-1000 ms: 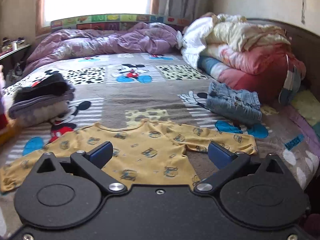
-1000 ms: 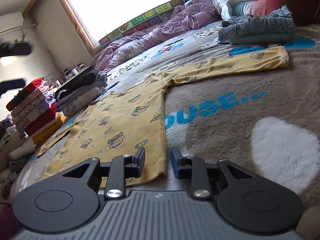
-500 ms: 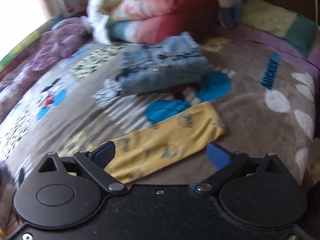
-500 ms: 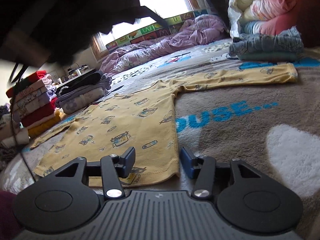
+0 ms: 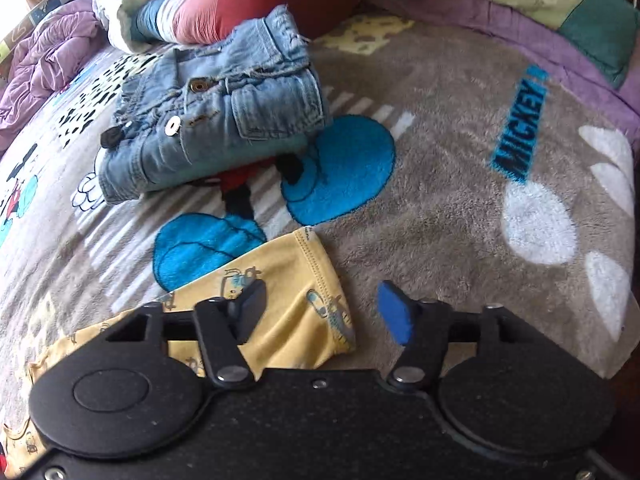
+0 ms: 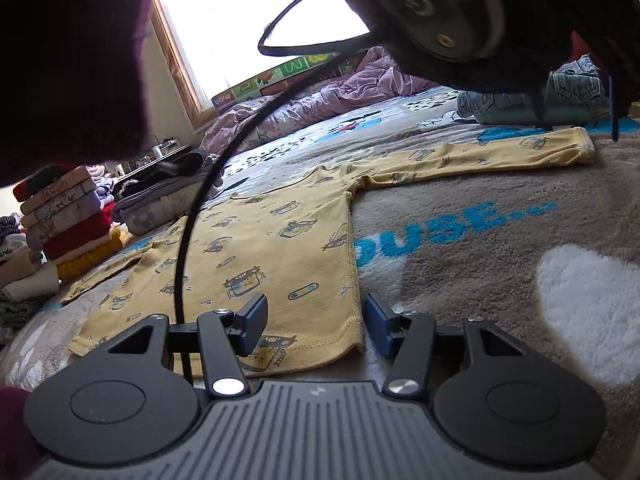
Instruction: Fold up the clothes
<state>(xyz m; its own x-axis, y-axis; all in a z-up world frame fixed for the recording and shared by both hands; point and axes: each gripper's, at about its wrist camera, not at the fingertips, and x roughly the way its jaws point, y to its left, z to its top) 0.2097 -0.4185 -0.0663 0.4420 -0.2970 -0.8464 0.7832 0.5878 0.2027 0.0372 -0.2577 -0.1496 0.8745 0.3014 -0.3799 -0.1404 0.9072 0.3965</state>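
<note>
A yellow long-sleeved shirt (image 6: 272,240) with small printed figures lies flat on the Mickey blanket (image 6: 500,200). Its right sleeve cuff (image 5: 304,280) lies between the fingers of my left gripper (image 5: 322,314), which is open just above it. My right gripper (image 6: 316,322) is open, low over the shirt's bottom right hem corner (image 6: 344,340), with a finger on each side of it. The left gripper's body and its cable (image 6: 192,220) hang over the shirt in the right wrist view.
A folded denim jacket (image 5: 216,120) lies just beyond the cuff. Rolled quilts (image 5: 224,8) lie behind it. A stack of folded clothes (image 6: 68,216) and a grey folded pile (image 6: 160,204) sit at the shirt's left. A purple duvet (image 6: 320,96) lies under the window.
My left gripper has swung right from over the shirt's body to the right sleeve cuff and come down close to it. My right gripper has opened wider at the hem corner.
</note>
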